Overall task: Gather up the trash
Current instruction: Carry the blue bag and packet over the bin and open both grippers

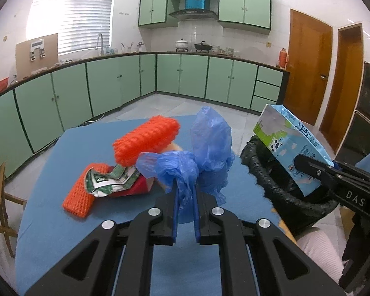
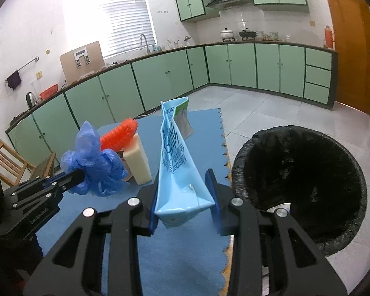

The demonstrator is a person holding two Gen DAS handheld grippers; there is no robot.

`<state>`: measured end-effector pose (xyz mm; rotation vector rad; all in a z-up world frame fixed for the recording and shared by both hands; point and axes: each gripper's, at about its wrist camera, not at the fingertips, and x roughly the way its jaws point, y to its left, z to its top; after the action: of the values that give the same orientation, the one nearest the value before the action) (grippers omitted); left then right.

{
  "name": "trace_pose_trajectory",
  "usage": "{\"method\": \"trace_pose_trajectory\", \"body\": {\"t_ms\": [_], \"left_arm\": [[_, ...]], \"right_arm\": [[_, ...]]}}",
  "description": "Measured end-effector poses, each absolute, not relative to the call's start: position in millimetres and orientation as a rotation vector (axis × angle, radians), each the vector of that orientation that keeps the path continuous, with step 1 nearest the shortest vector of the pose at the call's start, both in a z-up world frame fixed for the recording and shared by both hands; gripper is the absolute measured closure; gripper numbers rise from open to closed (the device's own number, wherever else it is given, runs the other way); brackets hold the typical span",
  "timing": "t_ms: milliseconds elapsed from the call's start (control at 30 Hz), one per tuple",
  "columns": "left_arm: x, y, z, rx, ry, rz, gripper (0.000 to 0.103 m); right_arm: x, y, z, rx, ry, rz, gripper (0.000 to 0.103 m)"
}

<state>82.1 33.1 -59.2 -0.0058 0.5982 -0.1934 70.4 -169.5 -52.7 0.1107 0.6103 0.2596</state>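
Left tongs pinch blue bag; right tongs clamp milk carton beside bin

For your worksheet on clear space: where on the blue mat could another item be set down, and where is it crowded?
Bare mat lies nearer than the orange foam net and along its left edge. The middle is crowded: foam roll, crumpled wrapper, white block. The bin borders the right.

A crumpled blue bag is lifted above the table. A light blue carton, flattened, stands tilted beside the black-lined bin. Orange foam nets, a torn wrapper and a white block lie on the table.
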Motion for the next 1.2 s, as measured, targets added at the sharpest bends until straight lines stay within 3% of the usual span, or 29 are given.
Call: {"method": "trace_pose_trajectory", "body": {"t_ms": [700, 1200], "left_arm": [[112, -57, -34, 0.014, 0.534, -0.350, 0.093], [158, -159, -51, 0.082, 0.556, -0.470, 0.093]], "right_arm": [[61, -262, -29, 0.136, 0.521, 0.061, 0.071], [83, -354, -74, 0.149, 0.578, -0.095, 0.071]]}}
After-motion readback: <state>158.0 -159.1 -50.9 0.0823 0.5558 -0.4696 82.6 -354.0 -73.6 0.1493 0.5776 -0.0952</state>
